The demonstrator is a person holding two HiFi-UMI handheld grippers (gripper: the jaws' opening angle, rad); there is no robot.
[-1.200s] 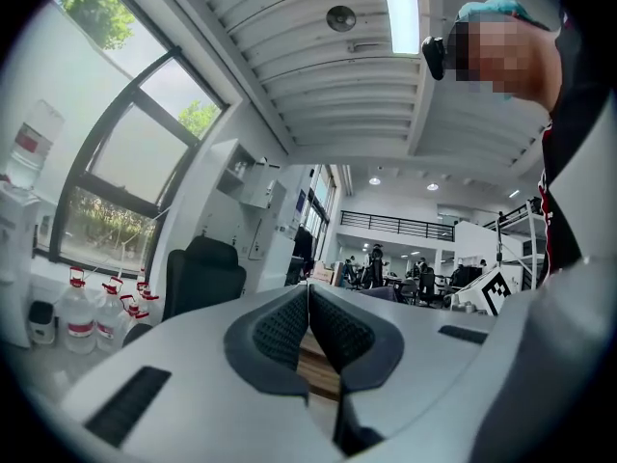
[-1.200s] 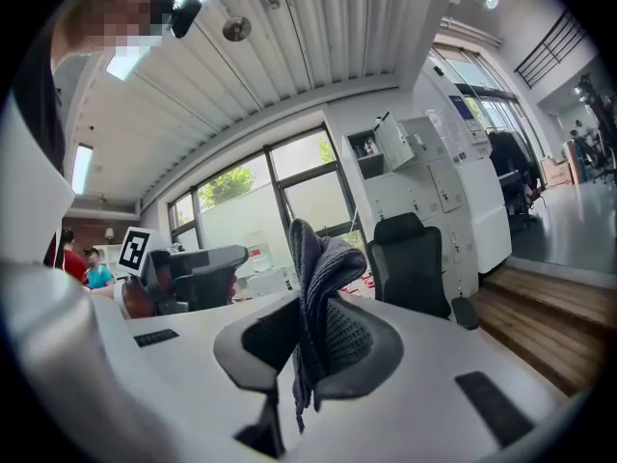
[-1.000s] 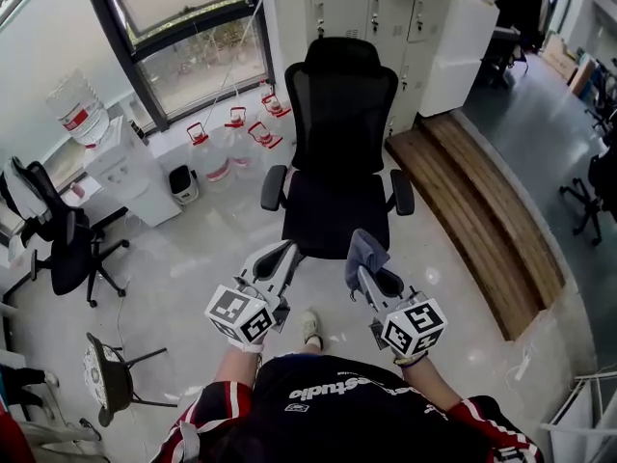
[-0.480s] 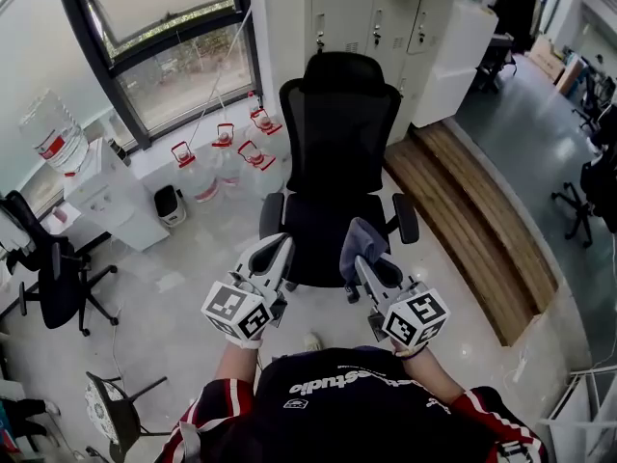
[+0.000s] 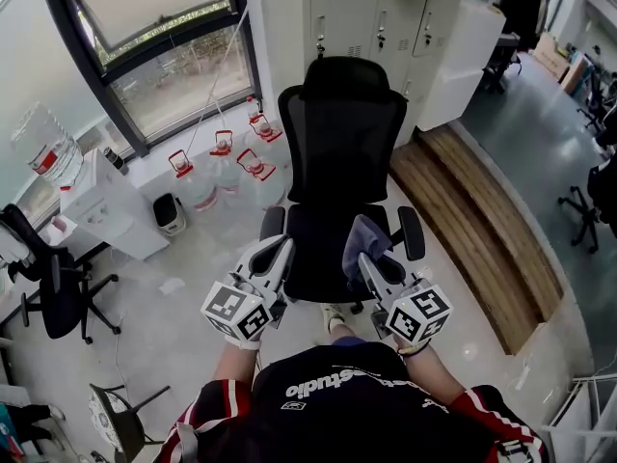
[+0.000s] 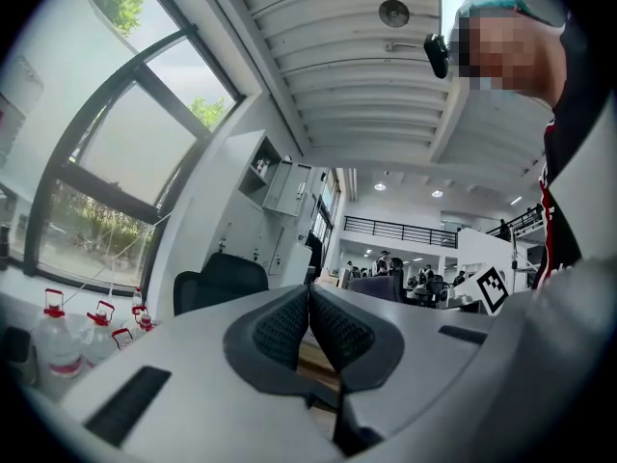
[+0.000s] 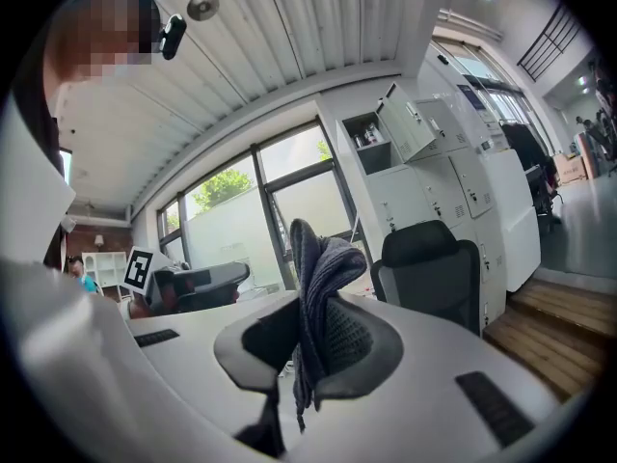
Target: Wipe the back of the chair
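A black mesh office chair [image 5: 339,152] faces me in the head view, its tall back [image 5: 339,133] and headrest beyond the seat. It also shows small in the left gripper view as the chair [image 6: 220,280] and larger in the right gripper view as the chair [image 7: 434,268]. My right gripper [image 5: 364,258] hovers over the seat's front right, shut on a grey-blue cloth [image 5: 364,237]; the cloth [image 7: 323,297] stands folded between the jaws of the right gripper [image 7: 310,340]. My left gripper [image 5: 280,251] is over the seat's front left, shut and holding nothing, as the left gripper [image 6: 309,309] shows.
Large water bottles [image 5: 224,167] with red handles stand on the floor left of the chair, under the window. A white dispenser [image 5: 101,201] and another black chair [image 5: 53,278] are at the left. White lockers [image 5: 381,17] stand behind, a wooden step [image 5: 472,220] to the right.
I have stepped closer to the chair; both grippers now hang over its seat's front edge. A shoe shows below the seat. Neither gripper's state changed.
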